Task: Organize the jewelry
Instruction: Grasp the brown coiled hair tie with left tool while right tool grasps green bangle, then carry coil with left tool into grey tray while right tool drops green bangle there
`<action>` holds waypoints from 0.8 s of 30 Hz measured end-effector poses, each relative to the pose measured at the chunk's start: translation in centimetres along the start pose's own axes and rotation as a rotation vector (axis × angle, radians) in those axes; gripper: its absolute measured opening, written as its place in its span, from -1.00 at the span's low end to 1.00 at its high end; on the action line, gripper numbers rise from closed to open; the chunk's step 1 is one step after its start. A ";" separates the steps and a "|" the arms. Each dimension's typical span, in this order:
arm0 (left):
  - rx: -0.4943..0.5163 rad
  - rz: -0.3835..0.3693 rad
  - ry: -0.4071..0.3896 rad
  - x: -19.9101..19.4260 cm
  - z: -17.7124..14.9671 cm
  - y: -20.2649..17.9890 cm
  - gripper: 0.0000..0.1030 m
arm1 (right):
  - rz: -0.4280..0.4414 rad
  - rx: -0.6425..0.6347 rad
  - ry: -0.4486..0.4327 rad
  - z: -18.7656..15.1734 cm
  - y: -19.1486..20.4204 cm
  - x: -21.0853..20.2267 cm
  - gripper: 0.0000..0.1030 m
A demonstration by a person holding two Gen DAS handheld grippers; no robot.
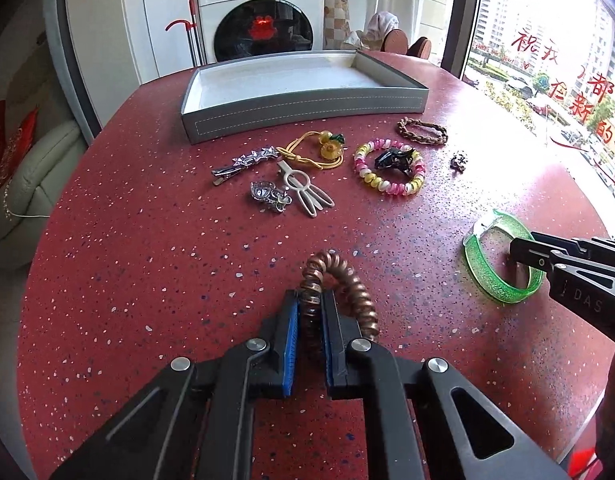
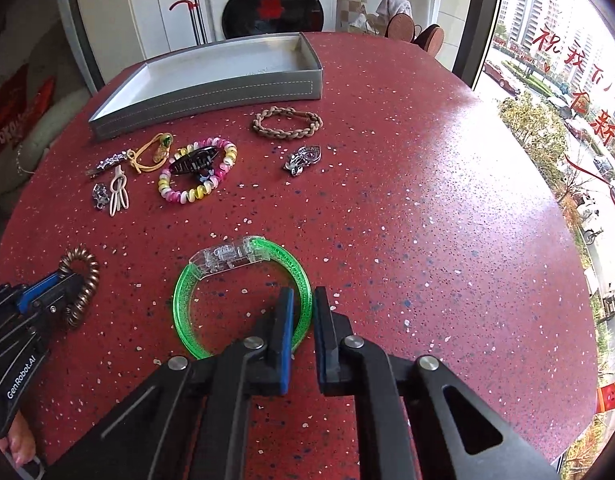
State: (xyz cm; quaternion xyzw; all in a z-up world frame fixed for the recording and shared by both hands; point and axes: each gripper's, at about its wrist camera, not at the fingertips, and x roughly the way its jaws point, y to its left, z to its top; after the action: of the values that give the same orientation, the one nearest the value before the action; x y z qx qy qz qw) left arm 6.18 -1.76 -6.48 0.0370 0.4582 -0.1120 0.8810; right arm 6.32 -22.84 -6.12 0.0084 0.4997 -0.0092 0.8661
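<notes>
On red speckled table (image 1: pixel 147 280): my left gripper (image 1: pixel 310 304) clamps bronze spiral hair coil (image 1: pixel 347 280); right gripper (image 2: pixel 303 304) seemingly pinches green glitter plastic bangle (image 2: pixel 187 292). Grey open tray (image 1: pixel 307 108) lies ahead.

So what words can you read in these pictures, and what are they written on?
"Panasonic" on the washing machine; its panel print is too small to read.
"DAS" on the right gripper.
"GenRobot.AI" on the left gripper.
"祝我", "都", "新", "的" in red on the window; the rest is cut off.
Red cushion lettering: blurred.
</notes>
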 end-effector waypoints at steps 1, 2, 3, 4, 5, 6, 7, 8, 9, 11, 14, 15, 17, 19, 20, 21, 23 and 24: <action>-0.009 -0.021 0.001 0.0 -0.1 0.3 -0.44 | 0.007 0.004 -0.003 0.1 -0.1 -0.1 -0.85; -0.020 -0.043 0.004 -0.2 -0.1 0.6 -0.44 | 0.014 0.010 -0.006 0.1 -0.2 -0.2 -0.85; -0.034 -0.062 0.007 -0.2 -0.1 0.9 -0.44 | 0.020 0.014 -0.007 0.1 -0.3 -0.4 -0.85; -0.048 -0.078 0.009 -0.3 0.0 1.3 -0.44 | 0.028 0.020 -0.010 0.3 -0.4 -0.5 -0.85; -0.057 -0.087 0.011 -0.4 0.0 1.6 -0.44 | 0.041 0.028 -0.013 0.4 -0.6 -0.7 -0.85; -0.065 -0.092 0.015 -0.5 0.1 1.9 -0.44 | 0.054 0.036 -0.016 0.7 -0.7 -0.9 -0.85; -0.075 -0.102 0.018 -0.7 0.3 2.2 -0.44 | 0.065 0.044 -0.019 1.0 -0.8 -1.2 -0.85; -0.084 -0.111 0.018 -0.9 0.5 2.4 -0.44 | 0.074 0.051 -0.022 1.3 -0.9 -1.4 -0.85; -0.089 -0.117 0.016 -1.1 0.8 2.7 -0.44 | 0.084 0.057 -0.028 1.7 -1.0 -1.7 -0.85; -0.088 -0.121 0.005 -1.7 1.6 3.0 -0.44 | 0.102 0.064 -0.041 2.8 -1.0 -2.2 -0.85; -0.075 -0.131 -0.020 -2.6 3.5 3.4 -0.44 | 0.129 0.058 -0.059 5.2 -0.8 -3.0 -0.85; -0.068 -0.132 -0.029 -2.9 4.3 3.5 -0.44 | 0.132 0.051 -0.066 6.1 -0.6 -3.1 -0.85; -0.058 -0.137 -0.047 -3.3 6.3 3.8 -0.44 | 0.138 0.035 -0.083 8.1 -0.3 -3.3 -0.85; -0.059 -0.150 -0.062 -3.6 8.4 4.2 -0.44 | 0.142 0.019 -0.096 10.2 0.2 -3.2 -0.85; -0.057 -0.152 -0.069 -3.6 9.5 4.5 -0.44 | 0.144 0.014 -0.100 11.2 0.4 -3.1 -0.85; -0.053 -0.147 -0.076 -3.5 10.7 4.8 -0.44 | 0.150 0.012 -0.102 12.2 0.5 -2.9 -0.85; -0.041 -0.132 -0.094 -3.2 13.0 5.2 -0.44 | 0.164 0.015 -0.102 14.4 0.9 -2.1 -0.85; -0.036 -0.118 -0.106 -2.9 14.1 5.4 -0.44 | 0.170 0.018 -0.099 15.5 1.1 -1.6 -0.85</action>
State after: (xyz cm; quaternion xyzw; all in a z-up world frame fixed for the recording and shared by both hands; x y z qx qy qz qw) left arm 17.09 1.61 3.80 -0.0120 0.4140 -0.1573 0.8965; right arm 18.95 -22.14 3.04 0.0579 0.4535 0.0594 0.8874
